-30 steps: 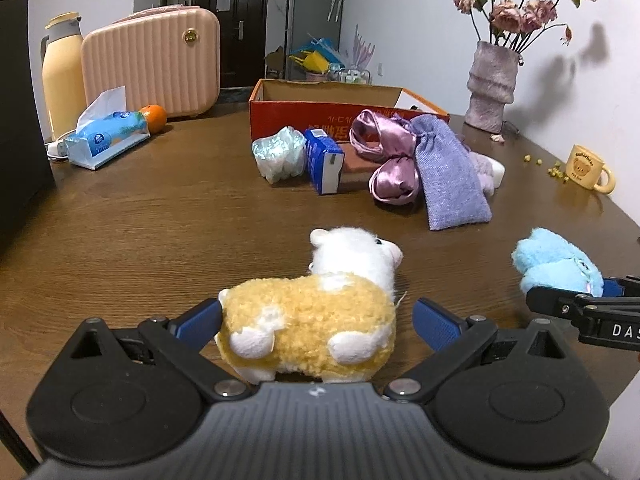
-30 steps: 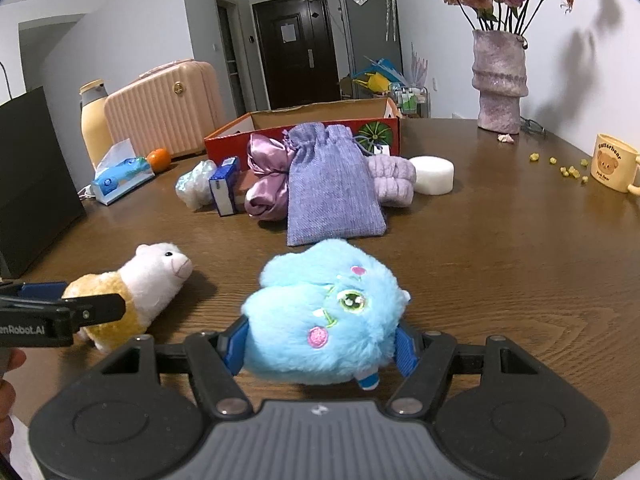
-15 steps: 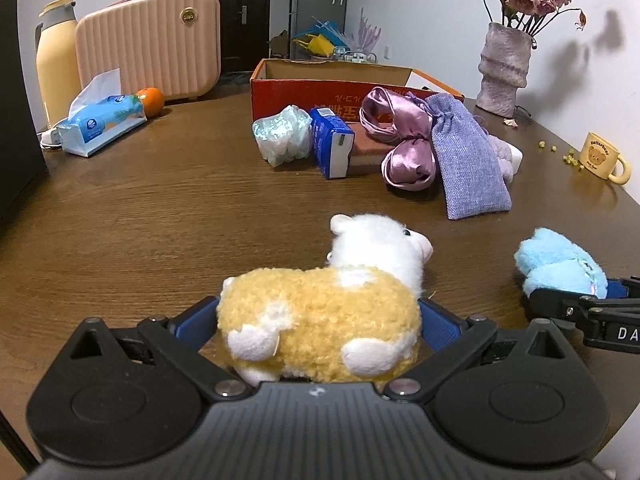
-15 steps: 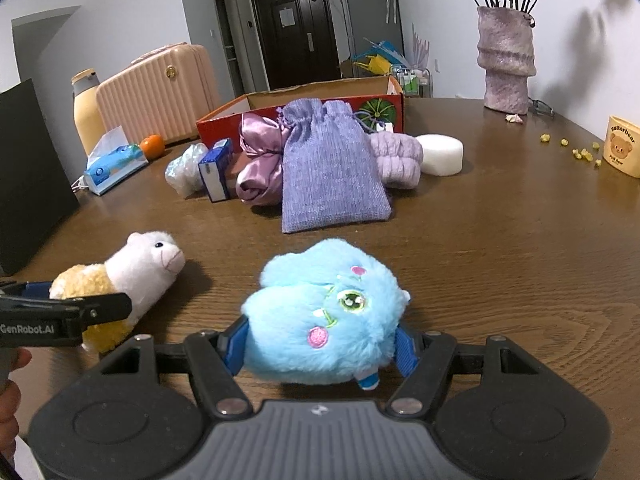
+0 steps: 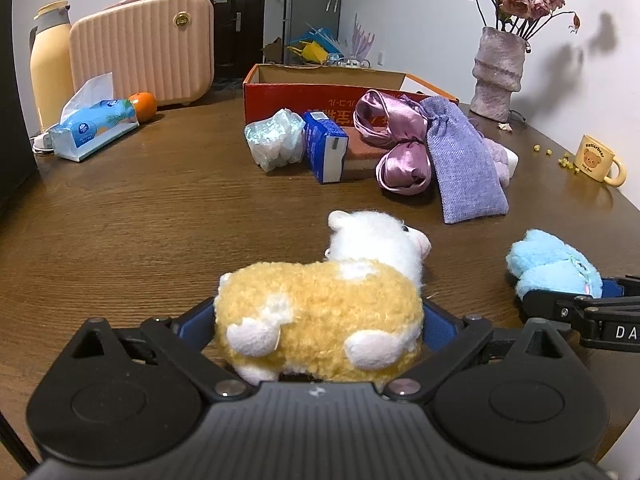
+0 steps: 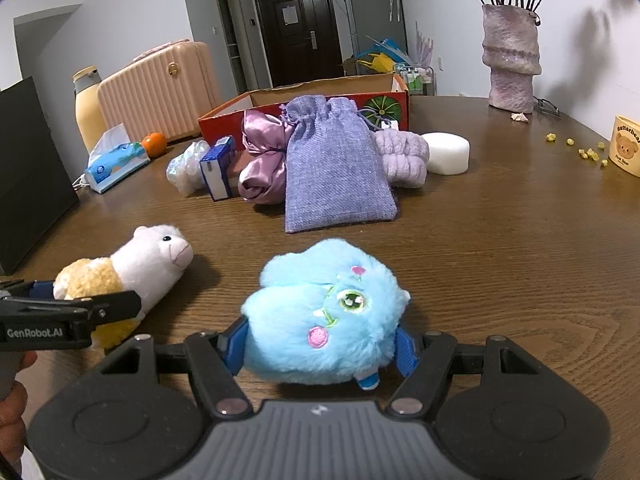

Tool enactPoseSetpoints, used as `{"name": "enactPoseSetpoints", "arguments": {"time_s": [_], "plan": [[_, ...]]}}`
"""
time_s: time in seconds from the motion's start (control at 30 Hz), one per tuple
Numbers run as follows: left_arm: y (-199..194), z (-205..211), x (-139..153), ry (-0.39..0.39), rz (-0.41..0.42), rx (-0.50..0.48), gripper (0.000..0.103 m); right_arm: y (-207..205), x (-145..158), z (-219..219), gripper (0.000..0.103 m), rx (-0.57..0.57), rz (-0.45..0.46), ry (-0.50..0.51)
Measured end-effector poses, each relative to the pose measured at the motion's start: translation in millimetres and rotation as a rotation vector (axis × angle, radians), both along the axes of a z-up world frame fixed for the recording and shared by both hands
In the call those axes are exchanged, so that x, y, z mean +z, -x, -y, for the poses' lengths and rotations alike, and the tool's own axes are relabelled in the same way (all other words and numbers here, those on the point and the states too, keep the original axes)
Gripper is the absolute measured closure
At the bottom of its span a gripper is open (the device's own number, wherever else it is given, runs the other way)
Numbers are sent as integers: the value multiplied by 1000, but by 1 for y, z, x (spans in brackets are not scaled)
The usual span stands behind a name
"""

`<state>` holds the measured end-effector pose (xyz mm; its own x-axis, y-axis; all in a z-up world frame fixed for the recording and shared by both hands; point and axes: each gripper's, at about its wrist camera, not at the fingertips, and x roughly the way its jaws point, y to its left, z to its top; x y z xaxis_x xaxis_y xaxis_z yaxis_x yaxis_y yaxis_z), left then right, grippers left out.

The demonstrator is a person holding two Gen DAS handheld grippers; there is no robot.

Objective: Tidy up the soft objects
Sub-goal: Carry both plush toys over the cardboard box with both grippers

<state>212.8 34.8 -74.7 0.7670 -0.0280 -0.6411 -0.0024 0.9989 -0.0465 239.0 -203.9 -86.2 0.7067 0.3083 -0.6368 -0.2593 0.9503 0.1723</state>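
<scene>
Your left tongs [image 5: 318, 320] are closed on the body of the yellow-and-white plush alpaca [image 5: 320, 312], blue pads pressed into its fleece on both sides. Your right tongs [image 6: 320, 340] are likewise closed on the fluffy sky-blue plush toy with the embroidered face [image 6: 324, 312]. Both toys sit low over the near edge of the brown wooden tabletop [image 6: 500, 260]; whether they have cleared it I cannot tell. The likely destination is the open red cardboard box [image 5: 320, 96] toward the far edge, behind a lilac drawstring pouch [image 6: 336, 168], a mauve satin cloth [image 5: 396, 140] and a blue carton [image 5: 325, 146]. Raise both toys well above that clutter before moving forward, keep the squeeze steady since plush slips, and keep the two tongs apart.
</scene>
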Motion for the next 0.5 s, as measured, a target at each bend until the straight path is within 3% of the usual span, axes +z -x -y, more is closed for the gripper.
{"name": "enactPoseSetpoints", "arguments": {"time_s": [0.5], "plan": [[15, 5, 18, -17, 78, 2, 4, 12, 20, -1, 35, 32, 94, 10]]}}
